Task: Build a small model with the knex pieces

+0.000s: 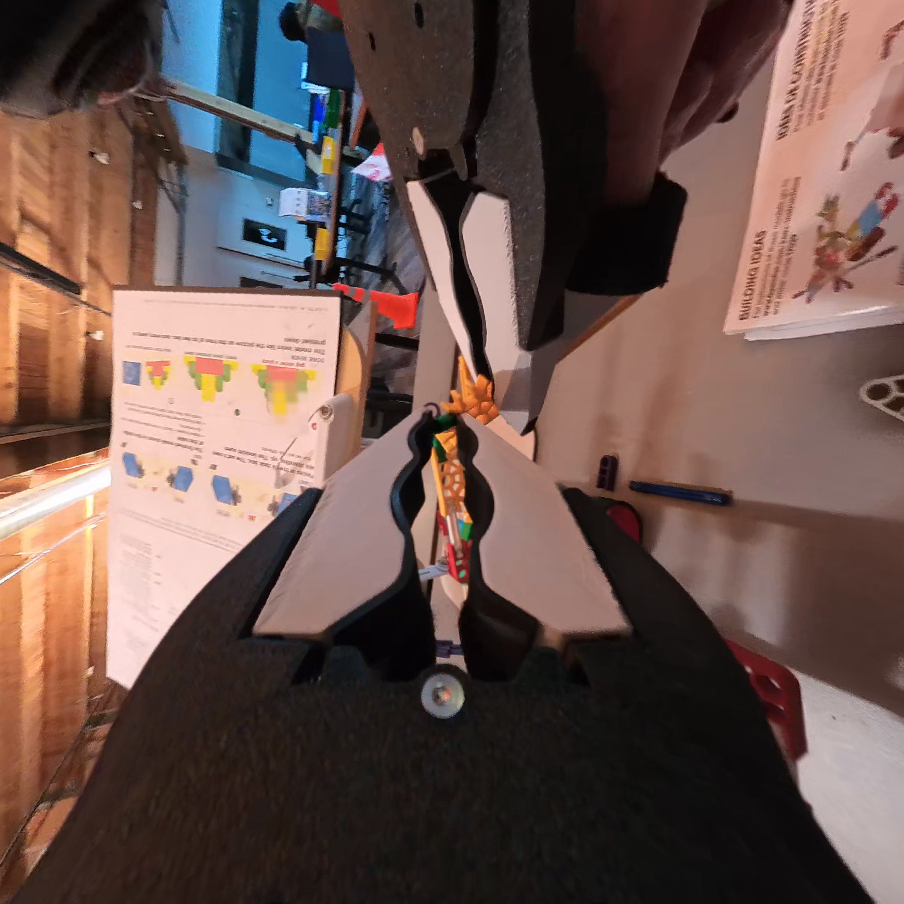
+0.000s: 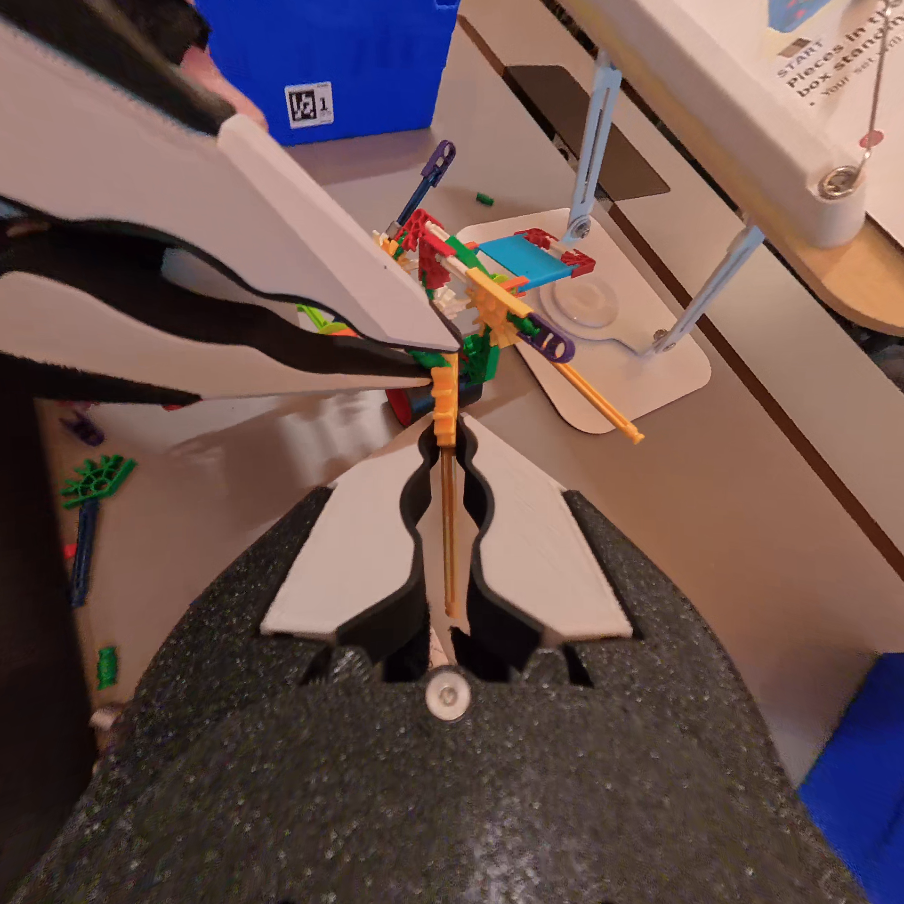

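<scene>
Both claws are clenched, the left claw (image 2: 430,367) on the toy model (image 2: 469,293) and the right claw (image 2: 446,430) on its orange connector (image 2: 445,396), so a twist could snap pieces onto the bench (image 2: 734,489).

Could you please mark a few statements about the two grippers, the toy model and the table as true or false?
1. The right gripper is shut on a yellow connector with a rod. True.
2. The left gripper grips the colourful toy model. True.
3. The blue bin stands right of the model. False: it stands behind it, towards the left.
4. A loose green connector lies on the table at the left. True.
5. The model's flat panel is red. False: it is light blue.
</scene>
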A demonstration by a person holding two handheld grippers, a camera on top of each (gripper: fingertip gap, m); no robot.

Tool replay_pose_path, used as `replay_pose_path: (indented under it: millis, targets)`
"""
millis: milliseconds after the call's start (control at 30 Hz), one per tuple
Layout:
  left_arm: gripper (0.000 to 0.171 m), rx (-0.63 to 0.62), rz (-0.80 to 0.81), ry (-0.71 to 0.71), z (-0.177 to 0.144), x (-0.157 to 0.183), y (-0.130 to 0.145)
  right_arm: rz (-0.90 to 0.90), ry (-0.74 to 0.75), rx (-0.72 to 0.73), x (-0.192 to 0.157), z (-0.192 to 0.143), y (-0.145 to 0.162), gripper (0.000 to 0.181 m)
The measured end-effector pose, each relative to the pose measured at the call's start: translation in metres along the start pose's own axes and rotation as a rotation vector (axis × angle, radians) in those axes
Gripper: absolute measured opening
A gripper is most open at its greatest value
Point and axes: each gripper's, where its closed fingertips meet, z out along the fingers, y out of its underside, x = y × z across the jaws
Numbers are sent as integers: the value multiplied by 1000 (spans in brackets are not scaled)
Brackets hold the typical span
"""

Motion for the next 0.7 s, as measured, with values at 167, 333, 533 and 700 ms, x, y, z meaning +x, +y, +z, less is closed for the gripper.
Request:
replay_pose_path:
  millis: [167,333,533,700]
  targets:
    - [2,-48,86,-130,4,-13,-4,140,-39,88,1,2,-16,4]
    - [4,32,-32,-65,3,-15,-4,159,-24,113,7,1,-17,4]
    - [4,150,-209,341,-23,15,-15,82,54,69,31,-10,-1,4]
    - [6,-33,-107,693,-30,93,1,30,36,43,32,-12,7,4]
